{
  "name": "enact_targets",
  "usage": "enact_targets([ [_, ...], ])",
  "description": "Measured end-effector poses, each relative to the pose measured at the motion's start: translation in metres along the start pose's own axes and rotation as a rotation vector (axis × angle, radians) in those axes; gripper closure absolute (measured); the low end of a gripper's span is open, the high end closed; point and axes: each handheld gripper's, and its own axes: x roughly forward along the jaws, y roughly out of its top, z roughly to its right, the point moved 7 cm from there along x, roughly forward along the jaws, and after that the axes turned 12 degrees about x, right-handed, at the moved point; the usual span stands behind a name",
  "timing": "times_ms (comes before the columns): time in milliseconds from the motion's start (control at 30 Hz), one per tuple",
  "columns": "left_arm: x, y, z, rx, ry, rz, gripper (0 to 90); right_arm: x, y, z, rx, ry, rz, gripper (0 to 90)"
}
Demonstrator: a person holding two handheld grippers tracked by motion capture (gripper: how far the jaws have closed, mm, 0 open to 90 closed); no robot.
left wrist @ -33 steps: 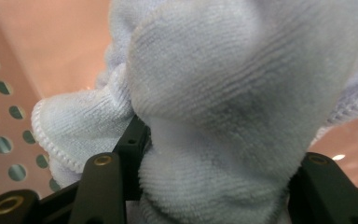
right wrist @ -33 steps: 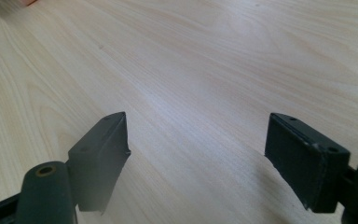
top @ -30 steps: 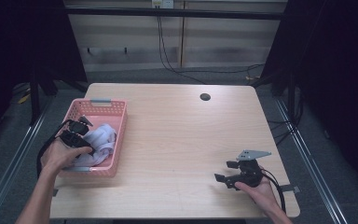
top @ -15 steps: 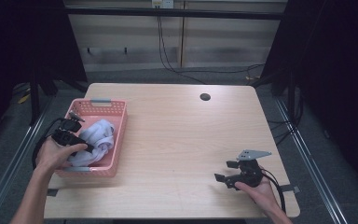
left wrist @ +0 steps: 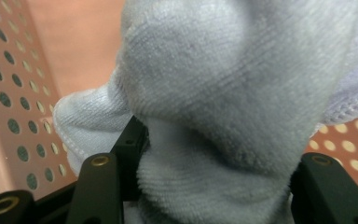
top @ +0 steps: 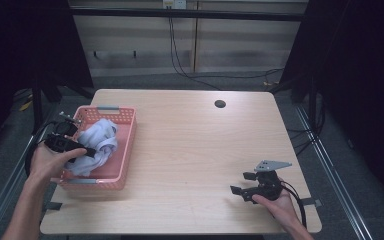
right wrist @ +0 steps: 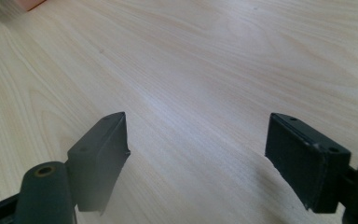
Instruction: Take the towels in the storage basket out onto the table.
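Note:
A pale lavender-white cloth lies bunched in a pink perforated basket at the table's left. My left gripper reaches in from the basket's left side and is shut on a thick fold of the cloth. In the left gripper view the cloth bulges between and over both black jaws of the left gripper, with the basket wall behind. My right gripper rests low at the table's front right, open. In the right gripper view the right gripper has bare wood between its jaws.
The light wooden table has a dark round cable hole near its far edge. A pink corner of the basket shows at the top left of the right gripper view. Dark floor and metal rails surround the table.
My left hand has risen and drifted left with the cloth in its jaws, and the cloth stands higher in the basket. The right hand has not moved.

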Motion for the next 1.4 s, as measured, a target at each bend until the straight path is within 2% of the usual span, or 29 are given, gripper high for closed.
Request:
enact_targets([
  [33, -0.002, 0.001, 0.000, -0.003, -0.002, 0.000, 46.2, 0.000, 0.000, 0.000, 0.001, 0.002, 0.000, 21.1],
  [100, -0.006, 0.004, 0.001, 0.017, 0.000, 0.001, 46.2, 0.000, 0.000, 0.000, -0.002, 0.003, 0.001, 21.1],
  [300, -0.023, 0.016, 0.004, 0.025, 0.006, 0.030, 46.2, 0.000, 0.000, 0.000, 0.000, 0.004, -0.001, 21.1],
  [433, -0.029, 0.023, 0.009, 0.041, 0.006, -0.008, 46.2, -0.001, 0.000, 0.000, -0.002, 0.007, -0.001, 21.1],
  [533, -0.031, 0.027, 0.010, 0.057, 0.020, -0.011, 46.1, -0.001, 0.000, 0.000, -0.002, 0.005, -0.001, 21.1],
  [667, -0.038, 0.032, 0.016, 0.079, 0.022, 0.003, 46.1, -0.002, 0.000, 0.000, 0.001, 0.006, 0.000, 21.1],
  [767, -0.042, 0.033, 0.019, 0.075, 0.014, 0.010, 46.2, -0.002, 0.000, 0.001, -0.002, 0.006, 0.001, 21.1],
  [833, -0.048, 0.034, 0.023, 0.094, 0.016, 0.014, 46.2, -0.002, 0.000, 0.001, -0.003, 0.006, 0.000, 21.1],
  [933, -0.055, 0.038, 0.026, 0.109, 0.032, 0.005, 46.2, -0.002, 0.000, 0.000, -0.002, 0.005, -0.002, 21.1],
  [1033, -0.061, 0.043, 0.030, 0.111, 0.040, 0.027, 46.1, -0.002, 0.000, 0.000, 0.003, 0.007, -0.001, 21.0],
  [1133, -0.065, 0.048, 0.036, 0.126, 0.041, 0.037, 46.1, -0.002, 0.001, 0.001, 0.008, 0.009, 0.002, 21.0],
  [1167, -0.066, 0.051, 0.042, 0.154, 0.040, 0.038, 46.2, -0.002, 0.001, 0.001, 0.006, 0.009, 0.004, 21.0],
  [1200, -0.065, 0.053, 0.046, 0.144, 0.033, 0.048, 46.1, -0.003, 0.001, 0.001, 0.007, 0.009, 0.004, 21.0],
  [1267, -0.064, 0.058, 0.052, 0.176, 0.027, 0.055, 46.2, -0.003, 0.001, 0.001, 0.006, 0.009, 0.003, 21.0],
  [1333, -0.064, 0.061, 0.055, 0.181, 0.031, 0.064, 46.2, -0.003, 0.001, 0.001, 0.007, 0.009, 0.003, 21.0],
  [1367, -0.063, 0.066, 0.061, 0.194, 0.018, 0.062, 46.2, -0.003, 0.002, 0.001, 0.005, 0.010, 0.005, 21.0],
  [1400, -0.063, 0.066, 0.061, 0.194, 0.018, 0.062, 46.2, -0.004, 0.002, 0.001, 0.009, 0.010, 0.005, 21.0],
])
